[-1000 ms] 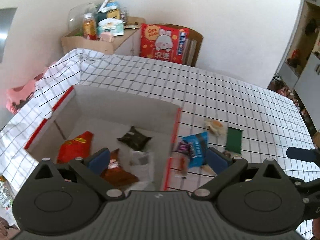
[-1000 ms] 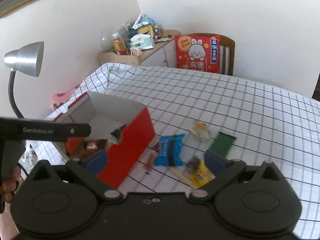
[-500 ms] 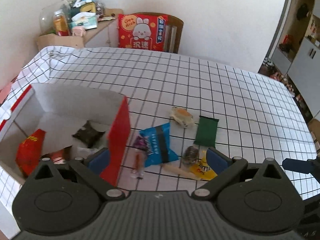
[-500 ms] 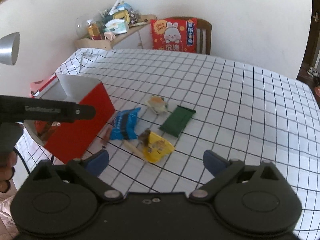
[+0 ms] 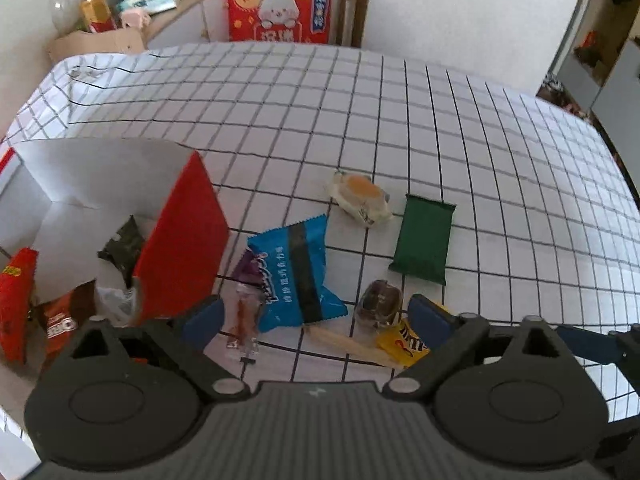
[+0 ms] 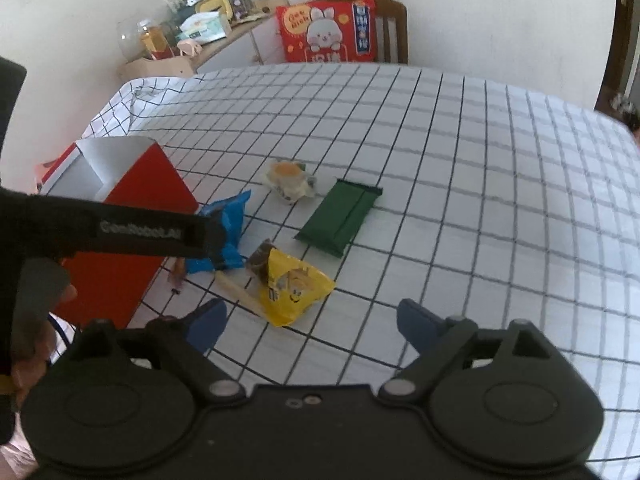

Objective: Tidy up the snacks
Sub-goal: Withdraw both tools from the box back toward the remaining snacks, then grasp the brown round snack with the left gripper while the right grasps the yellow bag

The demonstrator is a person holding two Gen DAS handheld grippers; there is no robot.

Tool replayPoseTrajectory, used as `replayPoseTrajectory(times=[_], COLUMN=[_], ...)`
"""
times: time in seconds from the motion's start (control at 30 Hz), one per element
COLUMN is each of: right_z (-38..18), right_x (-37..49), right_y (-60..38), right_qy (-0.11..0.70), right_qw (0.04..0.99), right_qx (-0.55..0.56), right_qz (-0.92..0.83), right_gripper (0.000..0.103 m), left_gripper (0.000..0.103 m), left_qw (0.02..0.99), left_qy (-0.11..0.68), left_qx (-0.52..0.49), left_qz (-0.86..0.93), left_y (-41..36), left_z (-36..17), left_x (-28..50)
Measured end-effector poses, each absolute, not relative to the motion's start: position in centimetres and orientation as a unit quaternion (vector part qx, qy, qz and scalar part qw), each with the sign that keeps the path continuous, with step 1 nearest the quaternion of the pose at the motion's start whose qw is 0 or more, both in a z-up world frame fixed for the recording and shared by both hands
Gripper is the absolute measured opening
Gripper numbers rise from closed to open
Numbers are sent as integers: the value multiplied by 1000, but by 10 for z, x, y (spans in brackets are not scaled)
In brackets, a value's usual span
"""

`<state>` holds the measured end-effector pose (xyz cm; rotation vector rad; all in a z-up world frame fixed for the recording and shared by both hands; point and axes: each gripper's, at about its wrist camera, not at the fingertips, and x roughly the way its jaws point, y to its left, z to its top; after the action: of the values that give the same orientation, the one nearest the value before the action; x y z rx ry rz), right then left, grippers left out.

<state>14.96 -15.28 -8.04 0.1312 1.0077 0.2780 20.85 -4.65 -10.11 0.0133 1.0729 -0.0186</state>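
Observation:
A red and white box (image 5: 180, 236) (image 6: 132, 196) stands open at the left of the checked table and holds several snack packets (image 5: 120, 248). Beside it lie a blue packet (image 5: 296, 272) (image 6: 230, 220), a green packet (image 5: 424, 240) (image 6: 340, 220), a round pastry (image 5: 360, 200) (image 6: 290, 180), a yellow packet (image 5: 400, 344) (image 6: 292, 284), a small dark sweet (image 5: 378, 304) and a thin clear-wrapped stick (image 5: 242, 320). My left gripper (image 5: 314, 320) is open and empty above the blue packet. My right gripper (image 6: 312, 320) is open and empty, just short of the yellow packet.
The left gripper's body (image 6: 120, 232) crosses the right wrist view in front of the box. A chair with a red rabbit cushion (image 5: 280, 8) stands behind the table. A cluttered side cabinet (image 5: 120, 8) stands at the back left. Shelves (image 5: 608, 40) stand at the right.
My left gripper has moved right, from over the box to over the loose snacks. My right gripper has also moved right and closer to the yellow packet. Both stayed open.

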Motion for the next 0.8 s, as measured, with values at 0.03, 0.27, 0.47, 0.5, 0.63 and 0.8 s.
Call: replayPoseTrajectory(times=[0.03, 0.27, 0.47, 0.5, 0.63, 0.8], right_z=[-83, -104, -115, -117, -124, -133], right_x=[152, 164, 173, 175, 180, 184], right_y=[-152, -148, -141, -140, -135, -135], right_qy=[484, 494, 500, 501, 509, 519], right_qw=[862, 855, 849, 847, 842, 835], right_qx=[70, 99, 114, 116, 115, 120], right_qz=[131, 122, 130, 132, 136, 138], right_gripper=[87, 77, 65, 64, 54, 44], left_gripper=[93, 69, 55, 53, 47, 38], left_qw=[856, 851, 850, 848, 838, 822], left_qy=[517, 522, 516, 516, 526, 545], left_qx=[9, 26, 39, 41, 45, 28], left_qz=[-13, -53, -104, -117, -139, -159], left_y=[-48, -52, -59, -61, -68, -68], left_z=[-106, -120, -127, -129, -135, -145], left_x=[211, 217, 221, 221, 228, 236])
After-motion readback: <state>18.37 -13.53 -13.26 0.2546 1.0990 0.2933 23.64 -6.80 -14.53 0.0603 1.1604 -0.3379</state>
